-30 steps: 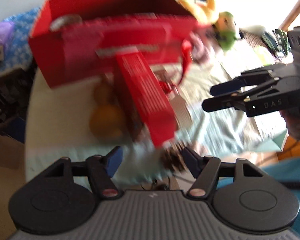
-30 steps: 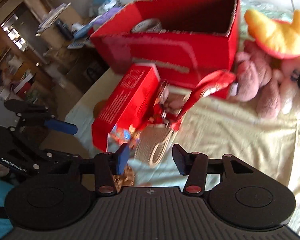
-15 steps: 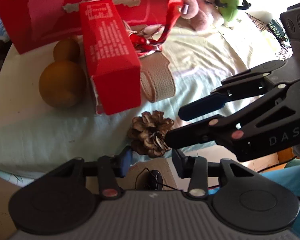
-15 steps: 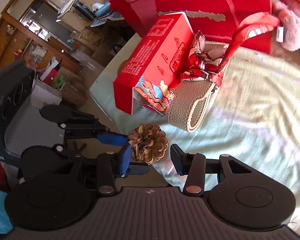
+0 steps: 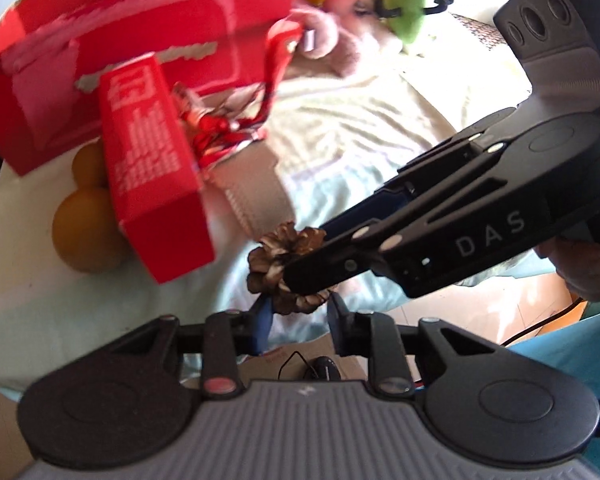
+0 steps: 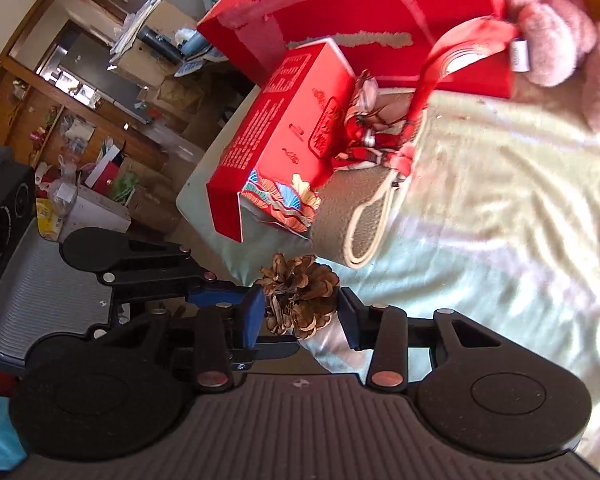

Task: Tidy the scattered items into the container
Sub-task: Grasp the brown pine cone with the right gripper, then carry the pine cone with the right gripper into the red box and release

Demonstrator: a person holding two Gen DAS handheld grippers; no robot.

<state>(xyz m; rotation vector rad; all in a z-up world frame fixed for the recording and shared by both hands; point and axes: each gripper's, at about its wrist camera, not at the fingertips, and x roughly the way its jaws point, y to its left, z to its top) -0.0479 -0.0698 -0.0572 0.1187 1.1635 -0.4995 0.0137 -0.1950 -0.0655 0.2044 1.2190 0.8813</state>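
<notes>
A brown pine cone (image 5: 278, 248) (image 6: 300, 292) sits at the near edge of the cloth-covered table. My left gripper (image 5: 298, 316) has its fingers closed in on the cone's lower part. My right gripper (image 6: 300, 314) comes in from the side, and its pads touch the cone on both sides. The big red open box (image 5: 140, 40) (image 6: 380, 12) stands at the far side. In front of it lie a small red carton (image 5: 152, 168) (image 6: 288, 140), a beige pouch (image 5: 256, 192) with a red ribbon (image 5: 220, 128), and an orange gourd (image 5: 84, 236).
A pink plush (image 5: 332, 36) and a green plush (image 5: 404, 4) lie at the back right beside the box. The table edge (image 6: 236, 264) drops off just beside the cone. Beyond it, shelves and a cluttered floor (image 6: 80, 184) show.
Both grippers came down from in front of the red box to the pine cone at the table edge. The left fingers have narrowed a lot around it, the right fingers slightly.
</notes>
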